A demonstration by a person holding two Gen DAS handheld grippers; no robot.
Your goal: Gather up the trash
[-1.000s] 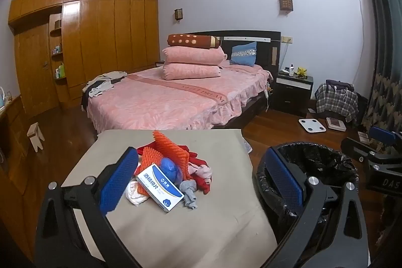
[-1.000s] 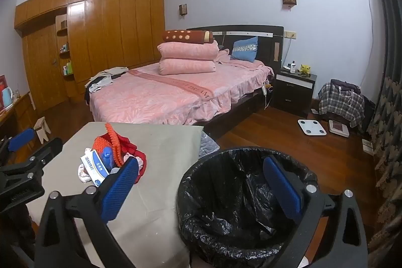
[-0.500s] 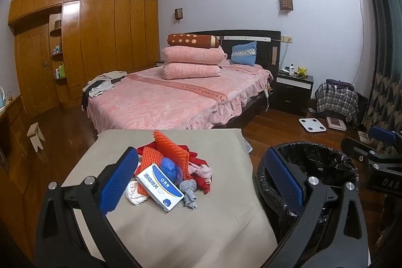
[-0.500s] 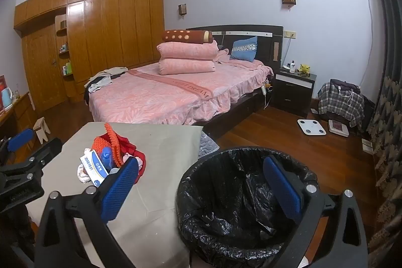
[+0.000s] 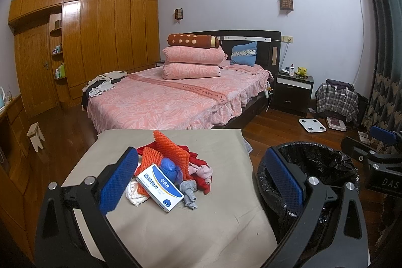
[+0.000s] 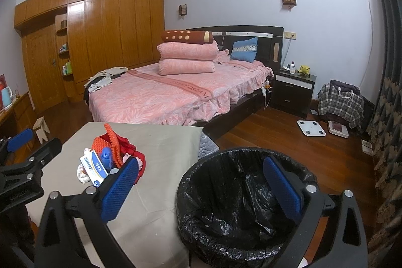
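A pile of trash lies on a beige-covered table (image 5: 201,222): a white and blue box (image 5: 159,187), orange foam netting (image 5: 170,155), a blue wad (image 5: 169,168), grey (image 5: 189,191), white (image 5: 134,192) and red scraps. The pile also shows in the right wrist view (image 6: 110,160). A bin with a black liner (image 6: 238,205) stands right of the table; it also shows in the left wrist view (image 5: 314,167). My left gripper (image 5: 201,180) is open and empty, held above the table near the pile. My right gripper (image 6: 201,182) is open and empty, over the bin's near rim.
A pink bed (image 5: 163,102) stands beyond the table. A dark nightstand (image 5: 292,92), a white scale (image 5: 311,124) on the wood floor, a plaid-covered heap (image 5: 336,102) and a curtain (image 5: 387,92) are at the right. Wooden wardrobes (image 5: 100,42) line the left wall.
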